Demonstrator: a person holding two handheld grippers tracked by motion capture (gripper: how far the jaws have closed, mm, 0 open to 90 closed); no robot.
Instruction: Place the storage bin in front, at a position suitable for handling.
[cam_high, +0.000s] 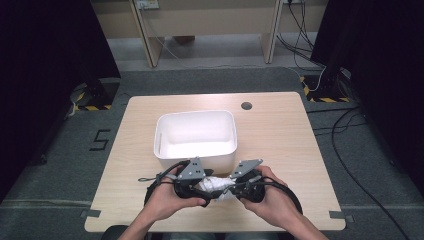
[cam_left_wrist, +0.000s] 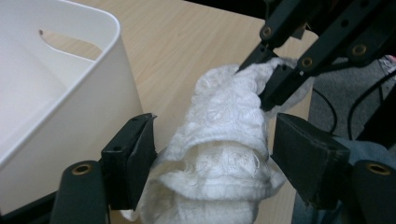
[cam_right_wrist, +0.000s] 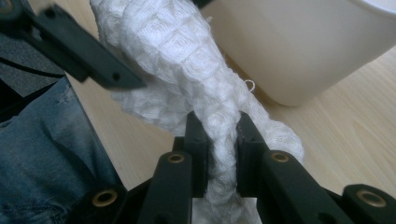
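On the pale wooden bench (cam_high: 280, 130) sits the white rectangular plastic tub (cam_high: 195, 134), and just in front of it, at the near edge, I have the white waffle-textured cloth (cam_high: 216, 184) rolled into a loose bundle. I judge it light, soft and floppy, unlikely to slip; the bunched ends are the best hold. Its long axis runs left to right between my hands, parallel to the tub's near wall. My right gripper (cam_right_wrist: 219, 135) pinches one twisted end tightly. My left gripper (cam_left_wrist: 212, 154) stands spread wide around the other end, pads seemingly clear.
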